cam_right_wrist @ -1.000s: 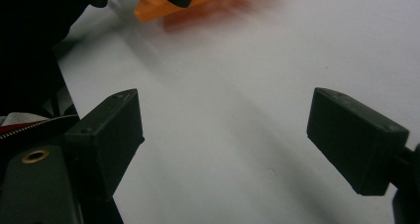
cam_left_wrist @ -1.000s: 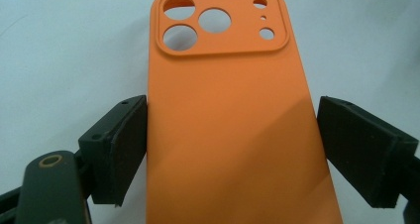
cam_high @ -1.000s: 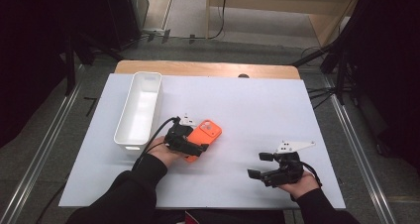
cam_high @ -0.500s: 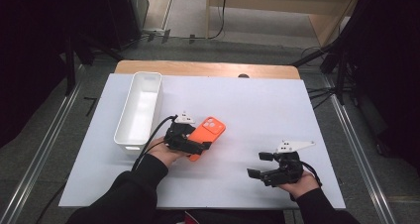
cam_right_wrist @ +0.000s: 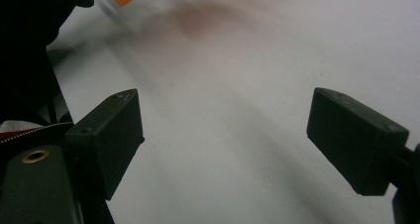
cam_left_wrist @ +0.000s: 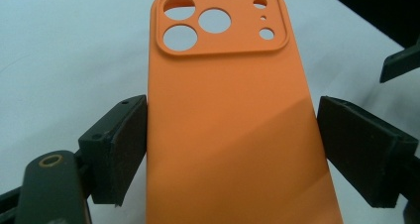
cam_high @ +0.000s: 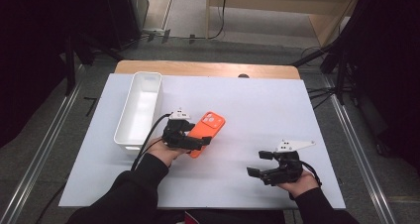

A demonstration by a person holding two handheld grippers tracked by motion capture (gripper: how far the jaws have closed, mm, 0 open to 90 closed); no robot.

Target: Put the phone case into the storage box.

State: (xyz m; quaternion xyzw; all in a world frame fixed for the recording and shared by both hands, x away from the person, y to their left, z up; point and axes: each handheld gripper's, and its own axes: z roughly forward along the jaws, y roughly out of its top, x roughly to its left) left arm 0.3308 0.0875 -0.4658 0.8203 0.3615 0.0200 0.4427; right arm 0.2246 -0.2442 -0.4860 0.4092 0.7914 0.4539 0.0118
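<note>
My left fingers (cam_left_wrist: 131,149) are clamped across the orange phone case (cam_left_wrist: 233,135), carrying it. Right fingers (cam_right_wrist: 356,144) are apart, idle on the worktop (cam_high: 257,105). Next, probably swing toward the white bin (cam_high: 124,130).

White table with a bin and a phone case on it

The table (cam_high: 277,105) has a white top, and a strip of bare wood (cam_high: 208,68) shows along its far edge. A long white bin (cam_high: 140,110) stands on the left side, running from near to far, and it looks empty inside. Just right of the bin is an orange phone case (cam_high: 208,131), back up with its camera holes toward the far end; whether it rests flat on the top or sits slightly lifted is hard to tell. The right half of the top is plain white surface.
</note>
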